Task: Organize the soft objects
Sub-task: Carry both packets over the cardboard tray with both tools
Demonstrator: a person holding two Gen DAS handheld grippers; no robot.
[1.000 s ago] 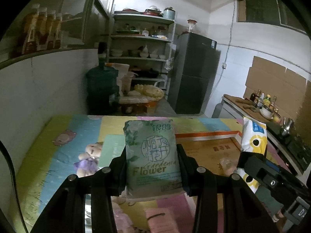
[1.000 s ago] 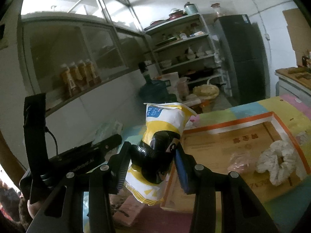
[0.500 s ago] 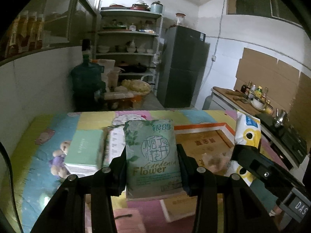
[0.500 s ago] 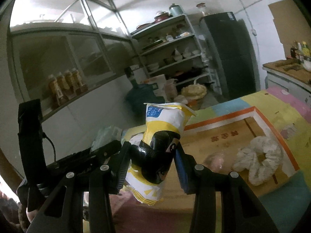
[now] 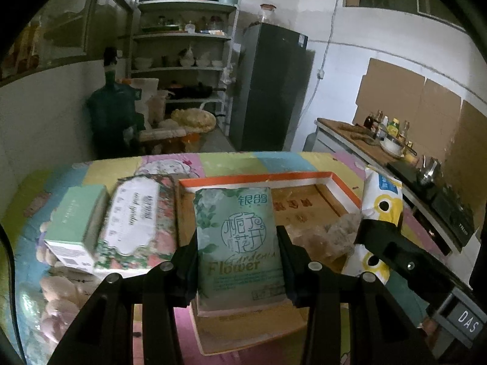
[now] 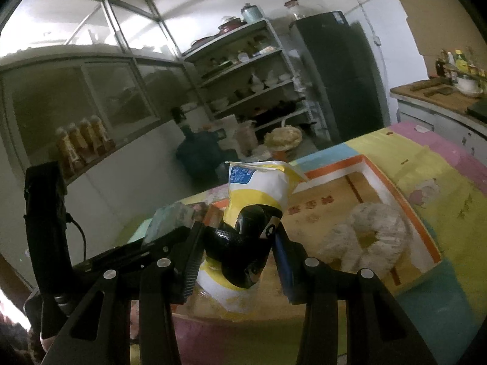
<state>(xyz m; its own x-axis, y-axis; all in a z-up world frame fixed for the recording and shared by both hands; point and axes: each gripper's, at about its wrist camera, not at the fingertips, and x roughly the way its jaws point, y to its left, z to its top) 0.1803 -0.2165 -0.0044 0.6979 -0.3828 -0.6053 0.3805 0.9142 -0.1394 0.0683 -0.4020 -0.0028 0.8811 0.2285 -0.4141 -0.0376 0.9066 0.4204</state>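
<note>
The left gripper [image 5: 240, 261] pinches an upright green pack [image 5: 239, 243] over the tray's [image 5: 268, 179] near edge. The right gripper [image 6: 237, 252] pinches a yellow pack [image 6: 252, 210], also upright, nearer the tray's middle; a scrunchie [image 6: 368, 237] lies beyond.

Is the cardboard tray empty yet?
Not empty: a fluffy white scrunchie already lies inside the cardboard tray.

Your green tissue pack [image 5: 240, 243] stands upright above the shallow cardboard tray [image 5: 338, 184]; at its 3 o'clock, the yellow-and-white pack [image 6: 254, 213] stands upright too; a fluffy white scrunchie [image 6: 369, 237] lies inside.
</note>
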